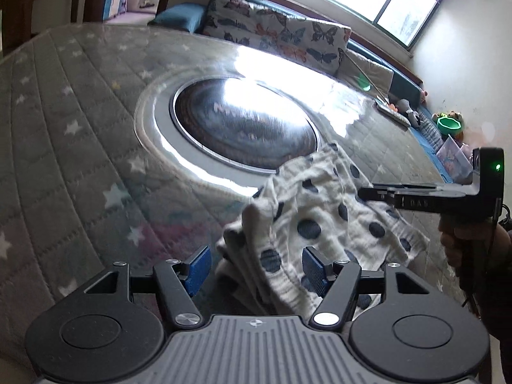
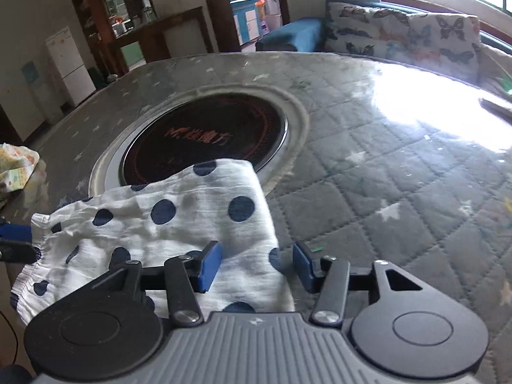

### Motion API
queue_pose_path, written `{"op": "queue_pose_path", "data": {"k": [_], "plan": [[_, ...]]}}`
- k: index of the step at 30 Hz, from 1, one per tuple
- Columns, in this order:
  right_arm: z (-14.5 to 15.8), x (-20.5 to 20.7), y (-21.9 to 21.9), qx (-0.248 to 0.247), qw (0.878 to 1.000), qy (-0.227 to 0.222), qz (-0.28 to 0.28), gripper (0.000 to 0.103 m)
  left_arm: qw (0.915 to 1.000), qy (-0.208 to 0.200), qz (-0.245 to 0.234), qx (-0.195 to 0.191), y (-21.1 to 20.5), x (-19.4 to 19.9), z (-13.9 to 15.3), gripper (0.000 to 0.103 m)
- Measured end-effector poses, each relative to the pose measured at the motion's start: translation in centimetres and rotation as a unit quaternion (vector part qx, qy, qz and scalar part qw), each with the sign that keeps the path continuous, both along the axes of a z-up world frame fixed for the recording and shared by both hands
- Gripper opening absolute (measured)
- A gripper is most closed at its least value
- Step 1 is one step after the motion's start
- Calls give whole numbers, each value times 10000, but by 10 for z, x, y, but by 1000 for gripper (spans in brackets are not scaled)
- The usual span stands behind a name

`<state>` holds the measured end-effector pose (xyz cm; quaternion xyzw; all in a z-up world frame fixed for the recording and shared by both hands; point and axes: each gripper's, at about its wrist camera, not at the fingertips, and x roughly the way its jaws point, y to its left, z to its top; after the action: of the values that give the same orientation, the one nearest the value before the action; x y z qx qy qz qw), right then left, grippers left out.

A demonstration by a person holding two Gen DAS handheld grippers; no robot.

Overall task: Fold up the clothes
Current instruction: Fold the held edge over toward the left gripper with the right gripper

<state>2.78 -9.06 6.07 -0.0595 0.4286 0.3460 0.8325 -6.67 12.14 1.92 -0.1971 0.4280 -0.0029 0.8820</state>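
Note:
A white garment with navy polka dots (image 1: 307,211) lies crumpled on the quilted table cover. In the left wrist view my left gripper (image 1: 256,268) stands open over its bunched near end, folds of cloth between the blue pads (image 1: 199,268) without being pinched. My right gripper (image 1: 366,192) comes in from the right over the garment, held by a hand (image 1: 460,243). In the right wrist view the garment (image 2: 166,224) spreads flatter. My right gripper (image 2: 256,265) is open astride its right edge, one pad over the cloth, the other over bare cover. A left gripper finger (image 2: 14,233) shows at the cloth's left end.
The round table has a grey star-patterned quilt (image 1: 64,134) under a glossy sheet, with a black round hob (image 2: 204,137) at its centre. Another patterned cloth (image 2: 16,166) sits at the table's left edge. A butterfly-print cushion (image 1: 281,35) and a bench with toys line the window wall.

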Motion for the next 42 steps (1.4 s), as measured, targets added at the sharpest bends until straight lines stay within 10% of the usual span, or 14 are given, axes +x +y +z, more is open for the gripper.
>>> {"op": "queue_pose_path", "data": {"k": [4, 24, 33, 42], "plan": [[0, -2, 2, -87, 10000, -21, 9, 10, 9999, 142, -37, -24, -3, 10, -11, 62], [-4, 20, -69, -720, 9818, -592, -1656, 6, 9943, -146, -925, 501, -66, 144, -10, 54], [8, 5, -85, -544, 9813, -773, -1679, 19, 9927, -298, -913, 727, -67, 127, -2, 67], [24, -30, -77, -148, 9852, -830, -1491, 54, 9929, -306, -589, 985, -67, 104, 7, 91]]}}
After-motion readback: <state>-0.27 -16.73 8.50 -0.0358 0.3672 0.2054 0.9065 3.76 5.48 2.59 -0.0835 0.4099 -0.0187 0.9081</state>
